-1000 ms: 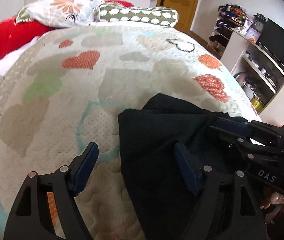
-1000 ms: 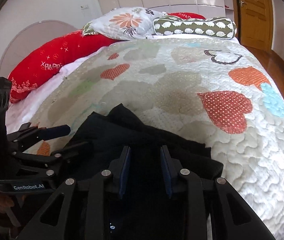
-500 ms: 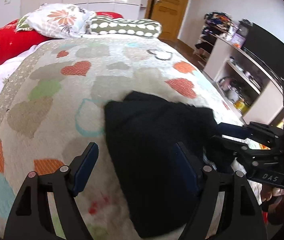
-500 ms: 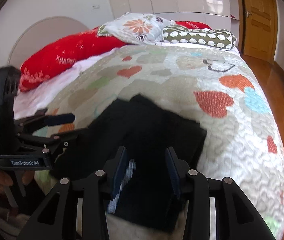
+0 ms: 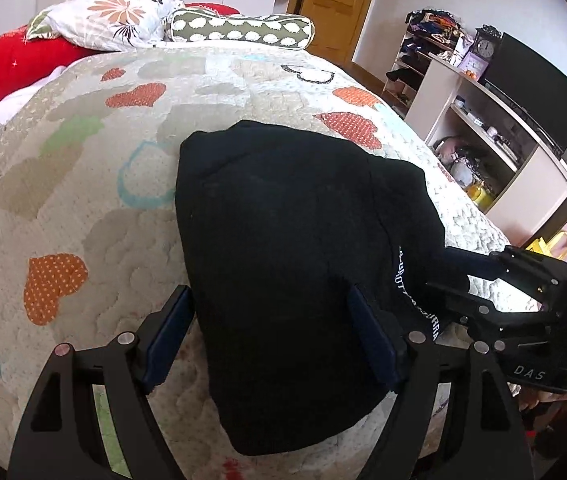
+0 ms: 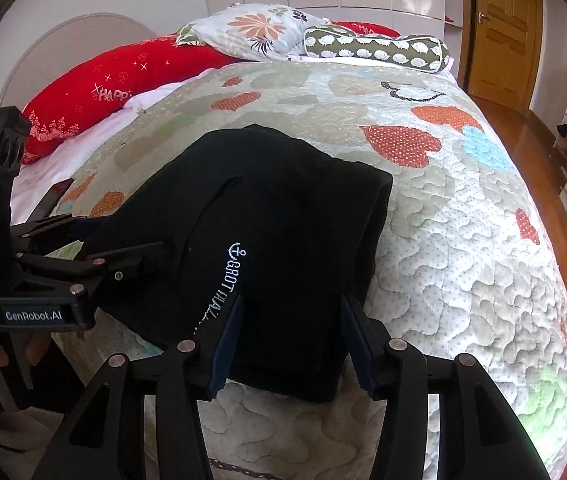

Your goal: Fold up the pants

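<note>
The black pants (image 5: 291, 248) lie folded in a compact bundle on the quilted bed near its foot edge; white lettering shows on one side (image 6: 223, 280). My left gripper (image 5: 271, 336) is open, its fingers standing either side of the bundle's near left part. My right gripper (image 6: 289, 340) is open too, its fingers just above the bundle's near right edge. Each gripper shows in the other's view: the right one (image 5: 483, 276) at the bundle's right side, the left one (image 6: 115, 248) at its left side.
The heart-patterned quilt (image 6: 463, 240) covers the bed. Pillows (image 6: 259, 32) and a red cushion (image 6: 115, 80) lie at the head. A shelf unit with a TV (image 5: 523, 92) stands to the right of the bed. A wooden door (image 6: 503, 28) is behind.
The right gripper was shut on the pants and has opened, letting them go. Both grippers have drawn back toward the foot of the bed; the folded bundle now lies flat.
</note>
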Tool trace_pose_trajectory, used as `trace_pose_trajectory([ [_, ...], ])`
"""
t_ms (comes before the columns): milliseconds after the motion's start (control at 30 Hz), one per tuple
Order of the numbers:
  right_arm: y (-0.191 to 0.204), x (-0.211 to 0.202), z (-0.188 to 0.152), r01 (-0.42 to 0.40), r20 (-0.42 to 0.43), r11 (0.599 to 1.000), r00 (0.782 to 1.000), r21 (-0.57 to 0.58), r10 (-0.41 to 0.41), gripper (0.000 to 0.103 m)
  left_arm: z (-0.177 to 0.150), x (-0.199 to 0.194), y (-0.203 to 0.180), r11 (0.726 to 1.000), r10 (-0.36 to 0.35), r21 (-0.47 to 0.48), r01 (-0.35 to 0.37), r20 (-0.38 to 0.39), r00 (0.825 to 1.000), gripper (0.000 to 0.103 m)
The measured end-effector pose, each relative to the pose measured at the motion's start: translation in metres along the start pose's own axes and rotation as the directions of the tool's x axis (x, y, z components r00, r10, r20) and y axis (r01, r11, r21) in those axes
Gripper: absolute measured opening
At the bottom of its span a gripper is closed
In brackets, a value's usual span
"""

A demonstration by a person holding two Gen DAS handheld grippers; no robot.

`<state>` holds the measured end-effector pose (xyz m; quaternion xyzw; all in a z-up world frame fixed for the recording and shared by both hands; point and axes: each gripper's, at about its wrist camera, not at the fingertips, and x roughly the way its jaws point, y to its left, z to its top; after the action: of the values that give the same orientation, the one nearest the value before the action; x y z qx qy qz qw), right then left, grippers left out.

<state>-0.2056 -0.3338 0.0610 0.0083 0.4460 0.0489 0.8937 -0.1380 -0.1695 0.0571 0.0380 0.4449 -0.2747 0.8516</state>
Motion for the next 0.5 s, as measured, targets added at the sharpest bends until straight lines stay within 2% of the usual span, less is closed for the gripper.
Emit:
trace_pose_trajectory([
  [167, -0.005, -0.011, 0.008, -0.033, 0.01, 0.998, 0.999, 0.045, 0.033, 0.054, 0.003, -0.01, 0.001, 1.0, 0.004, 0.0, -0.004, 0.008, 1.0, 0.079],
  [300, -0.002, -0.017, 0.016, -0.018, 0.031, 0.999, 0.999, 0.031, 0.017, 0.059, 0.007, -0.02, 0.002, 1.0, 0.021, 0.001, -0.021, 0.038, 0.999, 0.079],
  [500, -0.015, -0.007, 0.025, -0.004, 0.037, 0.996, 0.999, 0.091, 0.001, 0.062, 0.013, -0.023, 0.007, 0.999, 0.043, -0.014, -0.043, 0.053, 0.998, 0.079],
])
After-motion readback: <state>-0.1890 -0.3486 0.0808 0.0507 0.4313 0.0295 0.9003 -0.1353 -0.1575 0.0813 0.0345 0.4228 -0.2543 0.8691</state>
